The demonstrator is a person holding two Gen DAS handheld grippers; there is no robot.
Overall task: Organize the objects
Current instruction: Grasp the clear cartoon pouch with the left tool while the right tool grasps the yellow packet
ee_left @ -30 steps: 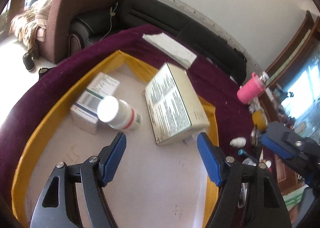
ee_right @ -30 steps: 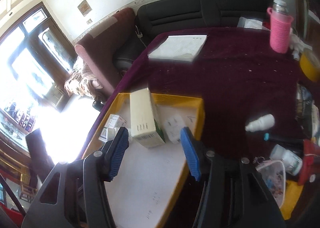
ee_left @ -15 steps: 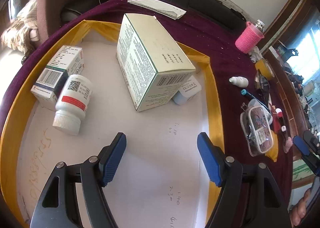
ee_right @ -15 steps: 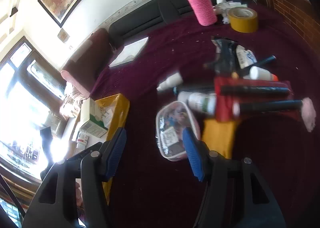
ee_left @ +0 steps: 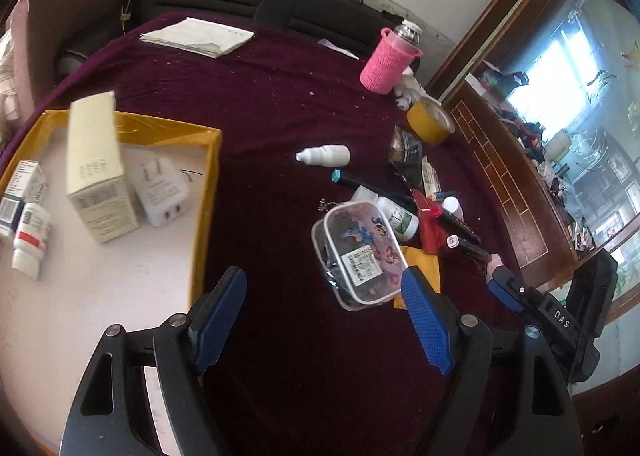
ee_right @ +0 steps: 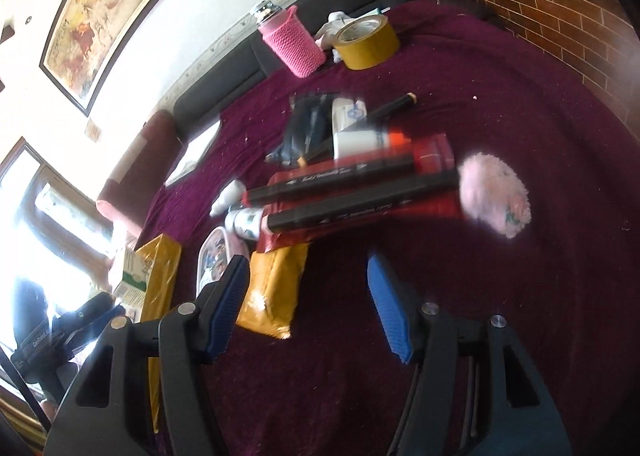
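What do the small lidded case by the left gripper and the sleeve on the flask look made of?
The case looks like clear, glossy plastic: its contents and a barcode label show through it. The sleeve looks like pink knitted yarn, matte and ribbed; the flask's cap seems shiny metal.

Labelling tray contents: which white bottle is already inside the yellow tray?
The red-banded white bottle, lying at the tray's left side beside the boxes. The small dropper bottle lies outside on the purple cloth.
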